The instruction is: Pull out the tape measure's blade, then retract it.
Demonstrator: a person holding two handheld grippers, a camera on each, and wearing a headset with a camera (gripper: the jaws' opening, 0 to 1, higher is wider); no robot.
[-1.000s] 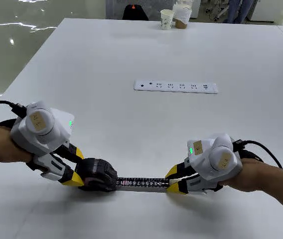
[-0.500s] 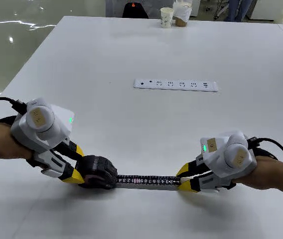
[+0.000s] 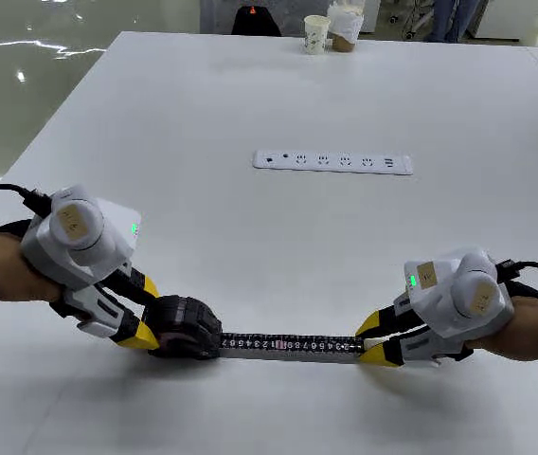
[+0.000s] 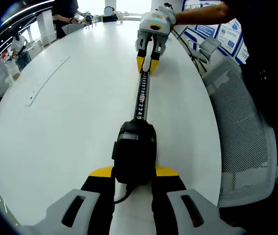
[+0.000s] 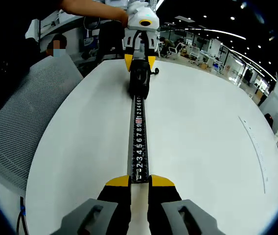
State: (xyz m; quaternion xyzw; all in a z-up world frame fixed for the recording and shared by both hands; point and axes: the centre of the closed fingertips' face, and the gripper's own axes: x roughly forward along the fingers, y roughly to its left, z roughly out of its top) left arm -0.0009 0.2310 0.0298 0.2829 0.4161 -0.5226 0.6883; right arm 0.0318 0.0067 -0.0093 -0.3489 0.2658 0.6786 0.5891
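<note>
A black tape measure case [image 3: 185, 328] lies on the white table near its front edge, with my left gripper [image 3: 146, 320] shut on it. In the left gripper view the case [image 4: 136, 152] sits between the yellow-tipped jaws. Its dark numbered blade [image 3: 290, 344] runs out flat to the right along the table. My right gripper [image 3: 373, 339] is shut on the blade's end. The blade [image 5: 139, 142] stretches away from my right gripper [image 5: 139, 180] in its own view, toward the case [image 5: 139, 78] and the left gripper [image 5: 139, 58]. The right gripper [image 4: 148, 58] also appears far along the blade [image 4: 142, 93].
A white power strip [image 3: 332, 162] lies flat on the middle of the table. Paper cups [image 3: 317, 35] stand at the far edge. A mesh chair back [image 4: 242, 132] is beside the table on the person's side. Cables trail from both grippers.
My right gripper has moved to the right with the blade's end, so more blade now lies between it and the case. The left gripper and case have stayed put.
</note>
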